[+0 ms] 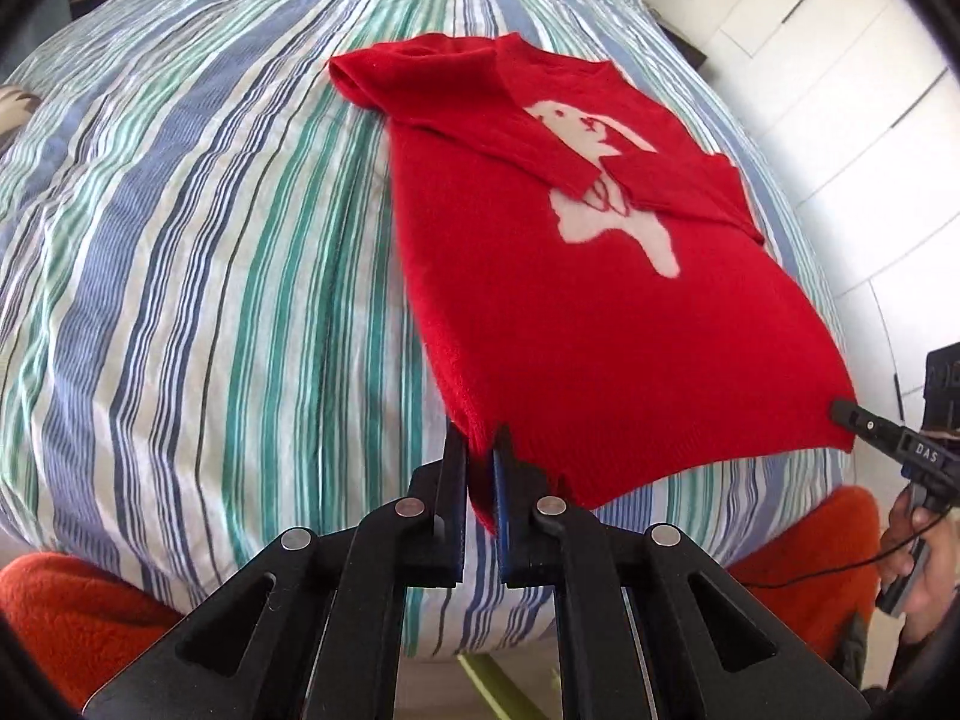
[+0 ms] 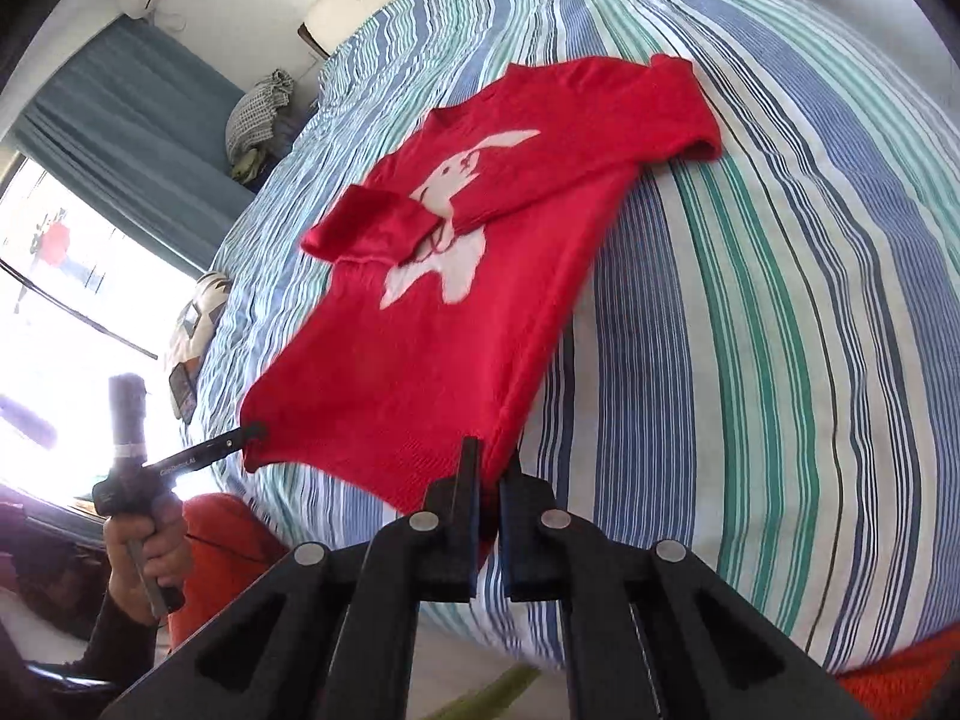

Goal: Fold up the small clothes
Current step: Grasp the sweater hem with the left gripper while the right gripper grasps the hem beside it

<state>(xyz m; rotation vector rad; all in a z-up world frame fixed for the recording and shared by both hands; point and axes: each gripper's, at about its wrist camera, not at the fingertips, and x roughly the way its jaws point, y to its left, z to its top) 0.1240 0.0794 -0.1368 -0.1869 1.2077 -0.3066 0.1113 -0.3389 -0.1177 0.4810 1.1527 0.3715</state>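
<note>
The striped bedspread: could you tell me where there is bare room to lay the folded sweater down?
Bare striped bedspread lies left of the red sweater, and more on its right. The near hem is crowded: left gripper and right gripper each pinch a corner.

The right gripper [image 1: 840, 411] has white letters on its black arm. In the left camera's view they read "DAS". The left gripper [image 2: 255, 432] has a thin line of white words on its black arm too. It starts with something like "Gen", but the rest is too small and blurry to read. No other words or numbers can be read anywhere.
</note>
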